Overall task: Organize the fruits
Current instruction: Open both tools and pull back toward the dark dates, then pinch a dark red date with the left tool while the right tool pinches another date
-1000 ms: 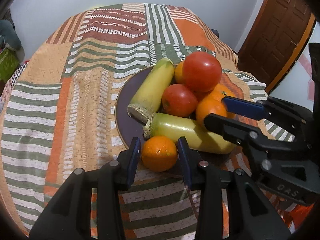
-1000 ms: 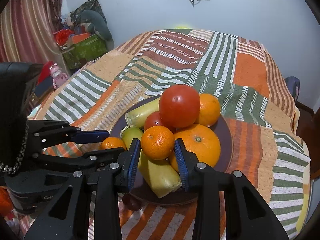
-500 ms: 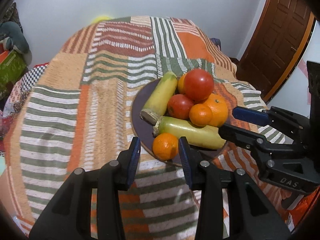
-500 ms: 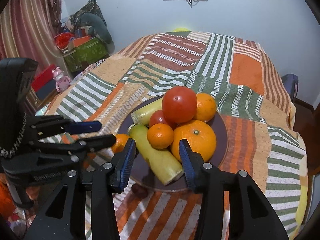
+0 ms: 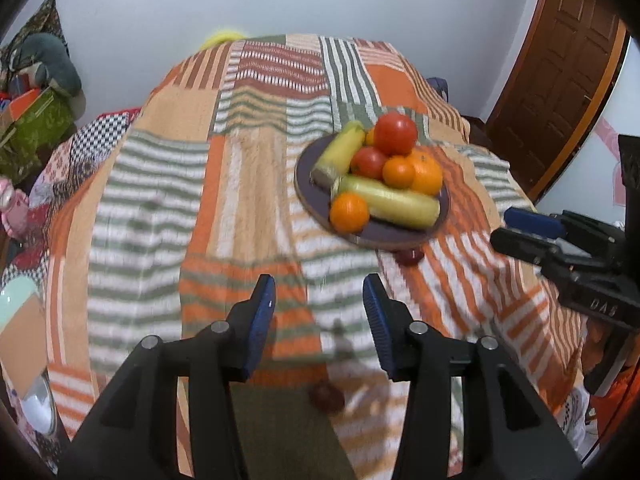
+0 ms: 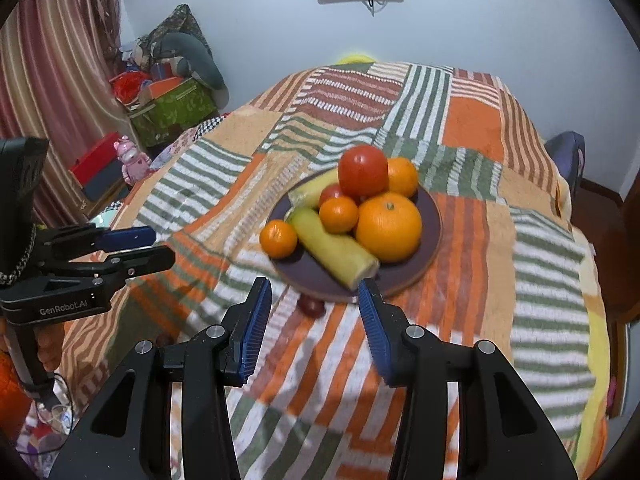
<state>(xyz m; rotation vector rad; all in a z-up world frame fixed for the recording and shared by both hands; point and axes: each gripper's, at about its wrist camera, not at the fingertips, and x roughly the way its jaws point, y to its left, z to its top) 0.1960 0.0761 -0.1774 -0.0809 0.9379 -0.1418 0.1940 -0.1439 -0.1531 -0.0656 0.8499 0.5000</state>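
From the left wrist, our left claw (image 5: 318, 312) hangs wide and empty over the striped cloth (image 5: 160, 208), well short of the plate (image 5: 306, 184) where the fruit is heaped. A small orange (image 5: 349, 213) sits at the plate's near rim.

From the right wrist, our right claw (image 6: 314, 320) is likewise wide and empty. Two small dark fruits (image 6: 311, 305) lie off the plate; we judge they want a low, gentle pinch.

The left gripper (image 5: 319, 314) hung over the near edge of the bed with its jaws spread wide and nothing between them. The right gripper (image 6: 315, 320) hung beside it, jaws likewise wide apart and empty, both pointing forward.
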